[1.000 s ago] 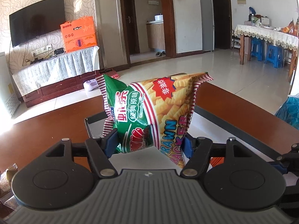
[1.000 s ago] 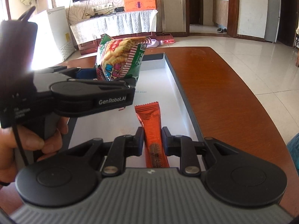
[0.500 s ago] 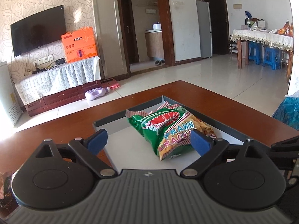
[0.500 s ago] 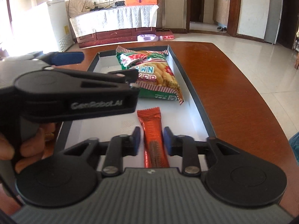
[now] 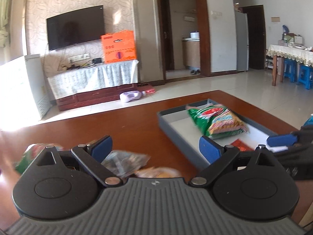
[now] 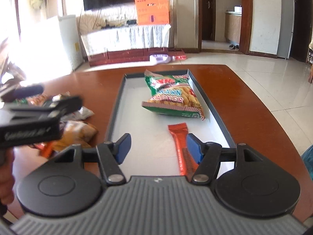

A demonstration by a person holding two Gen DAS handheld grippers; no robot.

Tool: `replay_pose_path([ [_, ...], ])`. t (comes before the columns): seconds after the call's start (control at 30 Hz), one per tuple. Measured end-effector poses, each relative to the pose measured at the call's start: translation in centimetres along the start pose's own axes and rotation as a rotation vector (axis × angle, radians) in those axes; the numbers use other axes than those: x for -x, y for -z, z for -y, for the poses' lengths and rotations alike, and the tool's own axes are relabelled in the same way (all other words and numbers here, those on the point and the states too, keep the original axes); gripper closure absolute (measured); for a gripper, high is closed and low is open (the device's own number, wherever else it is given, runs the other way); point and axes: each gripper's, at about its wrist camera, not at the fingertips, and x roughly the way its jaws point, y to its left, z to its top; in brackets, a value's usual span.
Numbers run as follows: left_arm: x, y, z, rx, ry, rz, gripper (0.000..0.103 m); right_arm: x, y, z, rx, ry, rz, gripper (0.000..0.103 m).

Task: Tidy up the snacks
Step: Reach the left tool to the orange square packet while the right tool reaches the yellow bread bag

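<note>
A grey tray (image 6: pixel 117 105) lies on the brown table. In it are a green prawn cracker bag (image 6: pixel 172 96) at the far end and an orange snack bar (image 6: pixel 181 143) nearer. My right gripper (image 6: pixel 158 144) is over the tray's near end with its jaws opening. The bar lies flat by the right-hand finger, and no pad presses on it. My left gripper (image 5: pixel 155 146) stands wide open and holds nothing. It is left of the tray (image 5: pixel 166 121), above a blurred heap of loose snack packets (image 5: pixel 125 160).
The loose packets (image 6: pixel 78 135) lie on the table (image 6: pixel 244 105) left of the tray. A hand (image 6: pixel 5 176) holds the left gripper at the left edge. Something blue (image 6: pixel 308 160) shows past the table's right edge. Beyond lie a tiled floor and a TV cabinet.
The left gripper let the prawn cracker bag drop into the tray, opened wide and swung left over the loose packets. The right gripper opened off the orange bar and rose slightly.
</note>
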Motion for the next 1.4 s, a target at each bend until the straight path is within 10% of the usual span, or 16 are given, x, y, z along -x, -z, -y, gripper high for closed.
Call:
replay_pose_path([
  [0.6,3.9,7.0,-7.8,-0.023,-0.052,-0.131,0.007,2.4,0.6,-5.2,0.017,-0.129,0.065,0.037],
  [0.83,-0.1,6.9,-7.9,0.033,-0.033,-0.245,0.043,2.3,0.6,-5.1,0.034,-0.13,0.059,0.037],
  [1.4,-0.2,7.1,-9.6,0.13,-0.009,-0.271,0.057,-3.6,-0.7,-11.5,0.134,-0.172,-0.067,0.037],
])
